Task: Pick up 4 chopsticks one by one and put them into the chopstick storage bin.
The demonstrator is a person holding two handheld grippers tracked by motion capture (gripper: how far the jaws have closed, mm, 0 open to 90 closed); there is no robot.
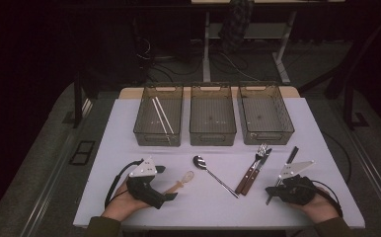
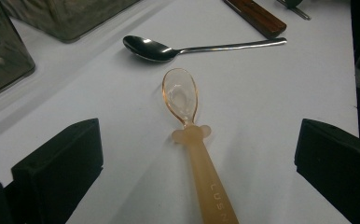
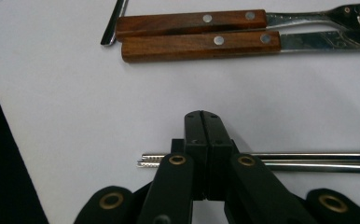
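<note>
- High view: the left tongs (image 1: 171, 196) lay on the near left of the table (image 1: 129, 128), their spread jaws at the handle end of a peach plastic spoon (image 1: 181, 183). The spoon ran away from them, up and to the right, bowl at the far end. The right tongs (image 1: 269, 193) sat at the near right, over the near ends of a pair of metal chopsticks (image 1: 283, 174) that slanted up and away to the right. Each hand was nearer its own piece. Three bins (image 1: 213, 120) stood well beyond both, and the left one held two pale sticks. In the dim light the jaw tips were hard to make out.
- Left gripper view: the left tongs (image 2: 197, 163) stood released, wide apart, with the plastic spoon (image 2: 194, 149) lying between the jaws and touching neither. Its long axis ran along the tongs' own line, so the jaws would close across the handle. The handle's near end was cut off at the bottom edge. A steel spoon (image 2: 151, 48) lay crosswise farther ahead.
- Right gripper view: the right tongs (image 3: 202, 154) were clenched, jaws pressed together at the tips, on the metal chopsticks (image 3: 308, 162), which ran crosswise, ridged ends just left of the jaws. The grip point itself was hidden behind the jaws. Beyond lay a wooden-handled fork (image 3: 192, 22) and knife (image 3: 201, 45), parallel to the chopsticks.
</note>
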